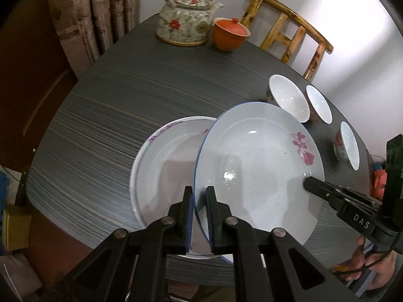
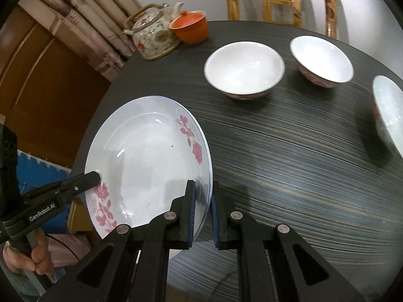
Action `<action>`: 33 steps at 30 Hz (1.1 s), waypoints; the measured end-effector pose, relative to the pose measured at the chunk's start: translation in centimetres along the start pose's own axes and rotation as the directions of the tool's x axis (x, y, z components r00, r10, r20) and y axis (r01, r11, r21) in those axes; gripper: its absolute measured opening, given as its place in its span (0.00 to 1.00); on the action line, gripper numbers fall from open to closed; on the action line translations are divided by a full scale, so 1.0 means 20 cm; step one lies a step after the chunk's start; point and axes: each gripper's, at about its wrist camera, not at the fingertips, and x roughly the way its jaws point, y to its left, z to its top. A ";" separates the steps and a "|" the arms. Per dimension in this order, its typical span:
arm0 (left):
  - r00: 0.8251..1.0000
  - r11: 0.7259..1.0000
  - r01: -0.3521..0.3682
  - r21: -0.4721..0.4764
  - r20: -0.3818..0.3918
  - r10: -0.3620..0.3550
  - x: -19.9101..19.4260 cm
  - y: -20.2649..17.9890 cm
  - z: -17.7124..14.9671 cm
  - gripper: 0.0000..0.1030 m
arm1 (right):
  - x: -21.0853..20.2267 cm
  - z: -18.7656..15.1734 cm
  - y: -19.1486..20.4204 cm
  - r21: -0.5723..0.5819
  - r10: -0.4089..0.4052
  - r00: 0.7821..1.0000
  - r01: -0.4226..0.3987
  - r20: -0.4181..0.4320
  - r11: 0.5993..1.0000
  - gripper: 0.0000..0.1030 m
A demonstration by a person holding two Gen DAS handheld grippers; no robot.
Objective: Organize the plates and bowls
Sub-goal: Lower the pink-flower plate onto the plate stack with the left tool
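Beside curtain [image 1: 95,12], dark streaked table [image 1: 113,105]

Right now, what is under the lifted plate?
Under the lifted plate, gripped at its rim by both tongs, lies a second plate on the table. Its right part is covered.

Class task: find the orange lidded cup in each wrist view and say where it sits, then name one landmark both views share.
Left wrist: the orange cup is top centre, just right of the teapot.
Right wrist: the orange cup is top centre-left, again right of the teapot.
Shared landmark: the floral teapot at the table's far edge.
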 end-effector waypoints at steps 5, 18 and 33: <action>1.000 1.000 -0.011 -0.015 -0.006 0.011 0.00 0.07 0.00 0.09 | 0.04 0.01 0.06 -0.013 -0.002 1.000 0.002 -0.012 1.000 0.11; 0.998 0.998 -0.050 -0.047 -0.030 0.049 0.05 0.21 0.01 0.10 | 0.18 0.04 0.17 -0.035 -0.005 0.998 0.003 -0.056 0.999 0.11; 0.996 0.996 -0.075 -0.052 -0.056 0.072 0.14 0.24 0.01 0.11 | 0.26 0.03 0.19 -0.024 -0.016 0.996 0.014 -0.093 1.000 0.12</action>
